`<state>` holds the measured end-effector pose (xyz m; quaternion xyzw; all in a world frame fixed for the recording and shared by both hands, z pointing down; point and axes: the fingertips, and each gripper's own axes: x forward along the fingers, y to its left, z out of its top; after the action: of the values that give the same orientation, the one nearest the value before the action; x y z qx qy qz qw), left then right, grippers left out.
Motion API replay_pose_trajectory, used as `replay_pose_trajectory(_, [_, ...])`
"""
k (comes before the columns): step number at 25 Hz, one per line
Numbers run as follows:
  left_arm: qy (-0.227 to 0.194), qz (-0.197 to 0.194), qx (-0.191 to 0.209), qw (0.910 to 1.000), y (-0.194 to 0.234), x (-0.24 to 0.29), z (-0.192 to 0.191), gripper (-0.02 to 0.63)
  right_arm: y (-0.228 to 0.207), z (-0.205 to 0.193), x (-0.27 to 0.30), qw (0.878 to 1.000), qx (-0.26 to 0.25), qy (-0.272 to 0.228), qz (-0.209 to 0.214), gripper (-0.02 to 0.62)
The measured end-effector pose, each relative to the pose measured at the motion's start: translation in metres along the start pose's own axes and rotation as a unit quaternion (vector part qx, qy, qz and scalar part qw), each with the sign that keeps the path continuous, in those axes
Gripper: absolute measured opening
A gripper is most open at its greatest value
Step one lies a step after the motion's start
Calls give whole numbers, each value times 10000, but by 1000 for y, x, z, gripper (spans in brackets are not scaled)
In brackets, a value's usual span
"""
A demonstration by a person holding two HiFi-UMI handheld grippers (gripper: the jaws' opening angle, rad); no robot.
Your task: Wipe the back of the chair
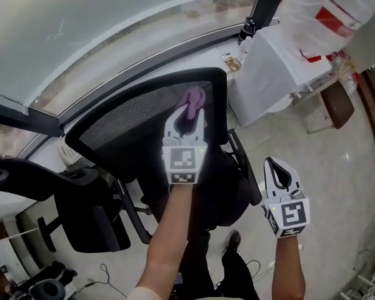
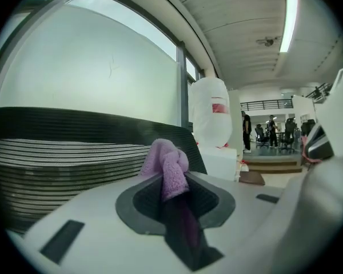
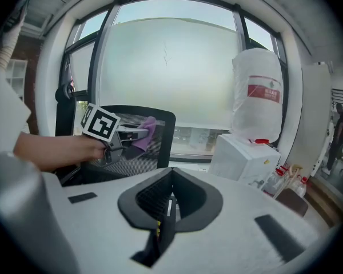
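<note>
Left gripper [image 1: 188, 109] clamped on purple cloth [image 1: 192, 97] lying along its jaws, tip toward chair back [image 1: 128, 116], right gripper [image 1: 273, 164] closed.

The floor [image 1: 337, 167] is pale and smooth, and it carries everything here. The chair [image 1: 144, 114], black with a mesh back, stands on it in front of the window. A second black chair [image 1: 87, 211] stands close at its left. A white box [image 1: 272, 74] stands on the floor to the right of the chair, near the window, and a small brown stool [image 1: 339, 105] is beside this box. A thin cable [image 1: 106, 274] lies on the floor at the lower left.
</note>
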<state>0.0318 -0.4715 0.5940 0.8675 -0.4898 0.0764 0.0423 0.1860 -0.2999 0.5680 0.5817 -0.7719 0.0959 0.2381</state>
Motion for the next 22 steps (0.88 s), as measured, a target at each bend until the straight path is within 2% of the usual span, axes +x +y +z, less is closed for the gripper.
replay_pose_trajectory(4, [-15,395,96,9992,38,-31,0,87,21,8,13,9997,-48,-31,217,-5])
replay_pose_trajectory(7, [-37,1031,17,9947,97,-76,-5,87,54,24,32,9983,-197,-92,540,-5])
replay_pose_trajectory(11, [-42,2069,-97,9783,183,-154,-17,87,102,56,59,9952,-344,-467,793,-5])
replay_pose_trajectory(14, [-24,2575,-221,9660,221,-198,-21,87,134,82,78,9926,-366,-756,881,-5])
replay_pose_trajectory(18, [-90,2761,-269,9607,239,-221,-27,86,162,100,100,9919,-171,-876,900,-5])
replay_pose_trajectory(22, [-200,2689,-374,9622,231,-206,-28,86,155,108,116,9933,179,-872,742,-5])
